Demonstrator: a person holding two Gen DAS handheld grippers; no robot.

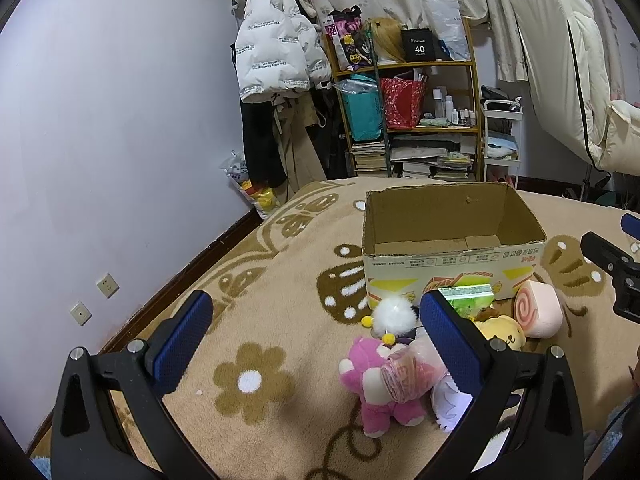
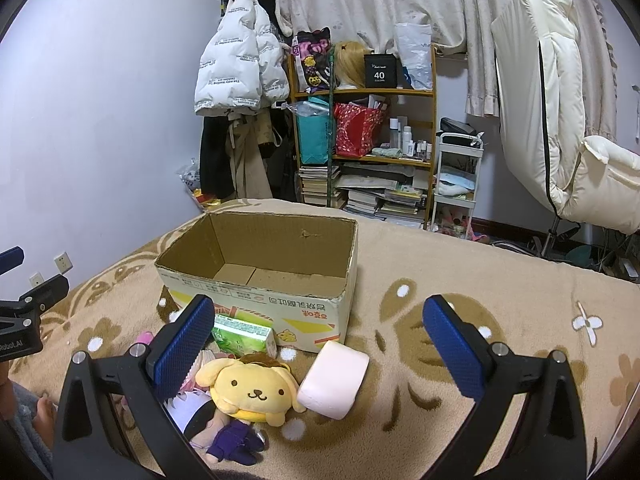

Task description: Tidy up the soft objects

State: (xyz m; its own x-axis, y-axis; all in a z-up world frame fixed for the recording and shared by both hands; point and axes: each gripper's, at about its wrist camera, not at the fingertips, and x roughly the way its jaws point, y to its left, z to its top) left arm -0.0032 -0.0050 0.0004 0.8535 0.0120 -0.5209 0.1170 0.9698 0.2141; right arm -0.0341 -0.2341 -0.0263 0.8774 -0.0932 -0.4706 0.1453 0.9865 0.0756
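Observation:
An open, empty cardboard box (image 1: 452, 256) (image 2: 256, 280) stands on the beige flowered blanket. In front of it lies a pile of soft toys: a pink plush (image 1: 380, 384), a white fluffy pom-pom toy (image 1: 394, 314), a yellow dog plush (image 2: 252, 388) (image 1: 502, 330), a pink swiss-roll cushion (image 2: 334, 378) (image 1: 538, 314), a green pack (image 2: 244, 334) and a purple-clothed doll (image 2: 232, 438). My left gripper (image 1: 316, 336) is open and empty, above the blanket left of the pile. My right gripper (image 2: 320, 340) is open and empty, above the yellow dog and the roll cushion.
The blanket (image 1: 260, 292) covers a bed against the lilac wall (image 1: 120, 120). Beyond it stand a cluttered wooden shelf (image 2: 360, 140), hanging coats (image 2: 236, 72), a white cart (image 2: 458, 176) and a cream chair (image 2: 560, 140).

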